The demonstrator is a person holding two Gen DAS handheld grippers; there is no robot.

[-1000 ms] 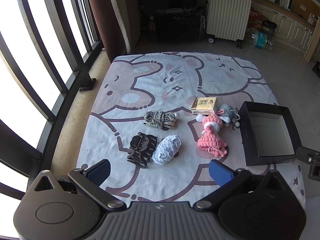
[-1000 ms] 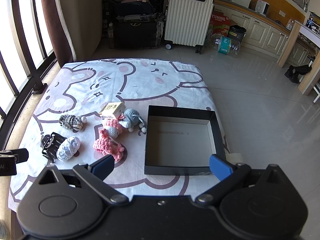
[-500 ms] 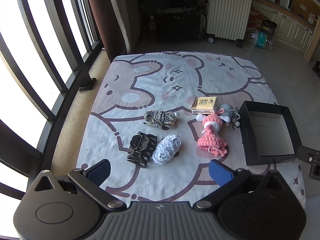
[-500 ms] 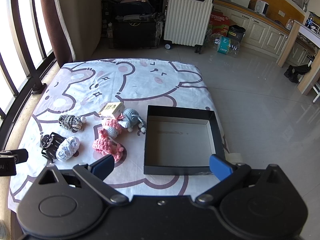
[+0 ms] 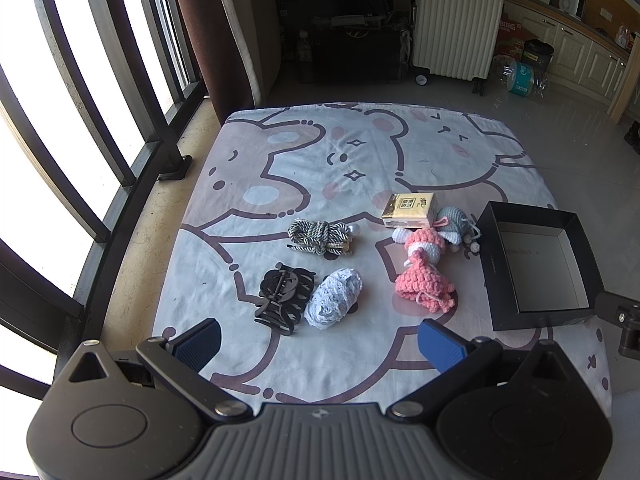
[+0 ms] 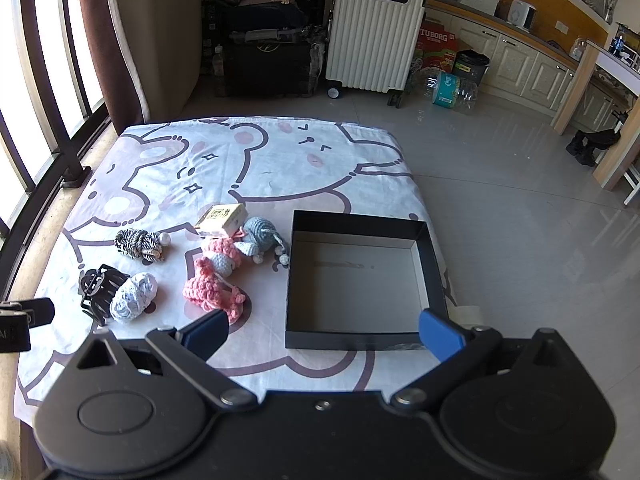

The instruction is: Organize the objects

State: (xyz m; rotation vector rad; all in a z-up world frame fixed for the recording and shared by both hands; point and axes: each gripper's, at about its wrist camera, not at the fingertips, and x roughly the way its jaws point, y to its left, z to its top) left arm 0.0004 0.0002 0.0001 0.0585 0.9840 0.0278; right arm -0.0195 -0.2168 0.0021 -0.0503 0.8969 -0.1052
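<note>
I hold both grippers above the near edge of a mattress (image 5: 280, 152) covered by a cartoon-bear sheet. The left gripper (image 5: 318, 340) has its fingers spread wide and empty; the right gripper (image 6: 322, 334) is likewise wide and empty.

Target container: an empty black box (image 6: 434, 264) with a pale floor, at the right edge of the mattress, directly ahead of the right gripper.

Items to collect, all left of the box:
- Pink crochet doll (image 6: 214, 280), nearest the right gripper's left finger. Its long axis runs away from me, tilted slightly towards the box. Soft, knitted; I expect it to compress under the fingers.
- Grey-blue crochet toy (image 6: 258, 234), touching the doll's far end.
- Small yellow carton (image 6: 222, 218), just behind both.
- White lace bundle (image 5: 334, 300) touching a black hair claw (image 5: 282, 294), straight ahead of the left gripper.
- Striped cord bundle (image 5: 320, 236), further out.

Judgement: nothing is boxed yet. The right gripper is nearer the doll; the left is nearer the claw and lace.
</note>
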